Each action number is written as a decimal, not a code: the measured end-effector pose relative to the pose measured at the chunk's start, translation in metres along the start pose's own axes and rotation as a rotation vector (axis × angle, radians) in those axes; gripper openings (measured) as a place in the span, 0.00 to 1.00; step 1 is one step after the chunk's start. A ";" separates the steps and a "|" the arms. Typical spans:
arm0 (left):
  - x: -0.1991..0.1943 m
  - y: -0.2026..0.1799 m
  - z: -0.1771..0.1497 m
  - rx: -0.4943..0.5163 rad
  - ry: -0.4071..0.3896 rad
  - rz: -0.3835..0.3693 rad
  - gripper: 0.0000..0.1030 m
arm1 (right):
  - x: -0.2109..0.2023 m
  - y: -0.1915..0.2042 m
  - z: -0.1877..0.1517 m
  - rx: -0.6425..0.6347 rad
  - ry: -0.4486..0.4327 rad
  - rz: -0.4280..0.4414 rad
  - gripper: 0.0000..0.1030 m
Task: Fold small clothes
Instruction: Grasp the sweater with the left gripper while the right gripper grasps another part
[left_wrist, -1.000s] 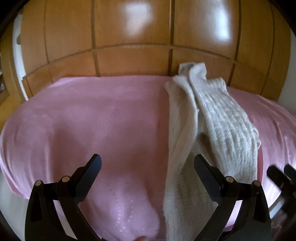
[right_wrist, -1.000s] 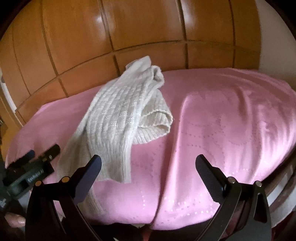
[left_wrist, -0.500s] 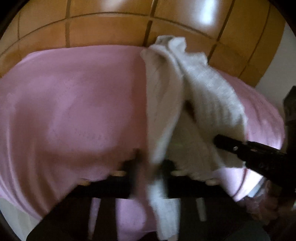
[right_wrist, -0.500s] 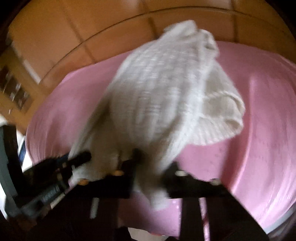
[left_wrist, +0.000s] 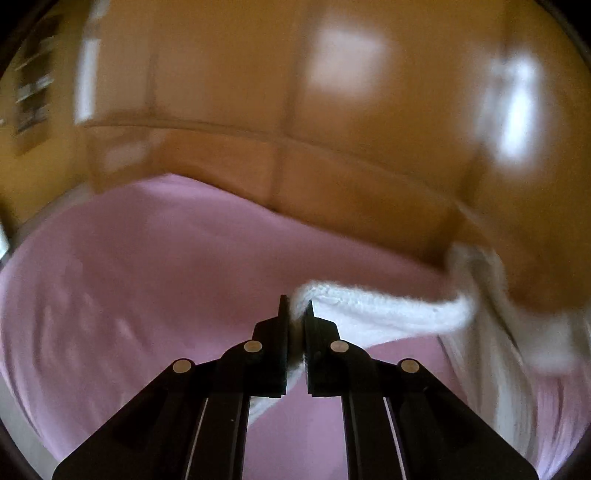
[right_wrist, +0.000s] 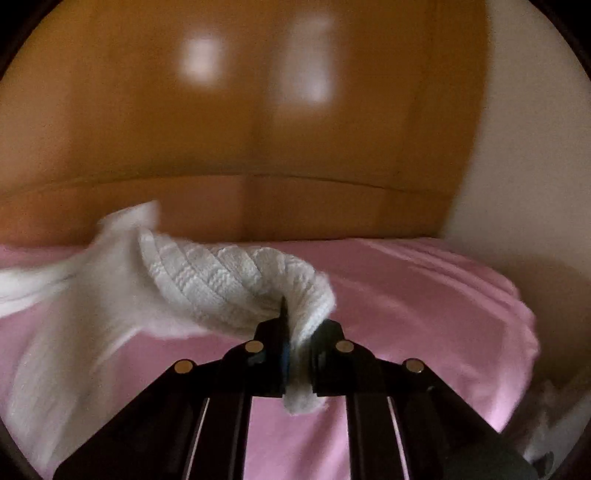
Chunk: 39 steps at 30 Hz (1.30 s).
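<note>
A cream ribbed knit garment (left_wrist: 388, 310) hangs stretched above the pink bed cover (left_wrist: 147, 277). My left gripper (left_wrist: 295, 314) is shut on one edge of it, and the cloth trails off to the right in a blurred band. In the right wrist view the same knit garment (right_wrist: 229, 280) bunches up to the left, with my right gripper (right_wrist: 301, 321) shut on another edge. A short tail of cloth hangs below the right jaws. Both views are motion-blurred.
A glossy wooden wardrobe (left_wrist: 332, 129) stands right behind the bed. A pale wall (right_wrist: 524, 147) borders the bed cover (right_wrist: 424, 295) on the right. Shelves (left_wrist: 33, 85) show dimly at the far left.
Both grippers went from wide open over the lying garment to shut on its near edges. They have since lifted and pulled apart sideways, stretching the cloth between them.
</note>
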<state>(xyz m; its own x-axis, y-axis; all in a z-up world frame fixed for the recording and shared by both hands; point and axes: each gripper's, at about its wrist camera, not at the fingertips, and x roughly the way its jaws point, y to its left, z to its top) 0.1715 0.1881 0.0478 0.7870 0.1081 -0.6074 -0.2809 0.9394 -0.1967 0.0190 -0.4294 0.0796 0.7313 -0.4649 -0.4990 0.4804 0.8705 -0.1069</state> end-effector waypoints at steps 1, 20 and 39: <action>0.005 0.002 0.011 -0.018 -0.008 0.033 0.06 | 0.010 -0.007 0.005 0.026 0.010 -0.016 0.12; -0.026 -0.052 -0.109 0.105 0.147 -0.201 0.82 | -0.032 0.174 -0.141 0.126 0.555 0.945 0.56; 0.005 -0.160 -0.180 -0.043 0.525 -0.745 0.56 | -0.039 0.001 -0.019 0.375 0.157 0.585 0.06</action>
<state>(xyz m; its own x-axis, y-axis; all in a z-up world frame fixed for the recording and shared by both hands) 0.1217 -0.0205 -0.0625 0.4246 -0.6939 -0.5816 0.1713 0.6923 -0.7009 -0.0187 -0.4075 0.0828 0.8554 0.1147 -0.5051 0.1851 0.8430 0.5050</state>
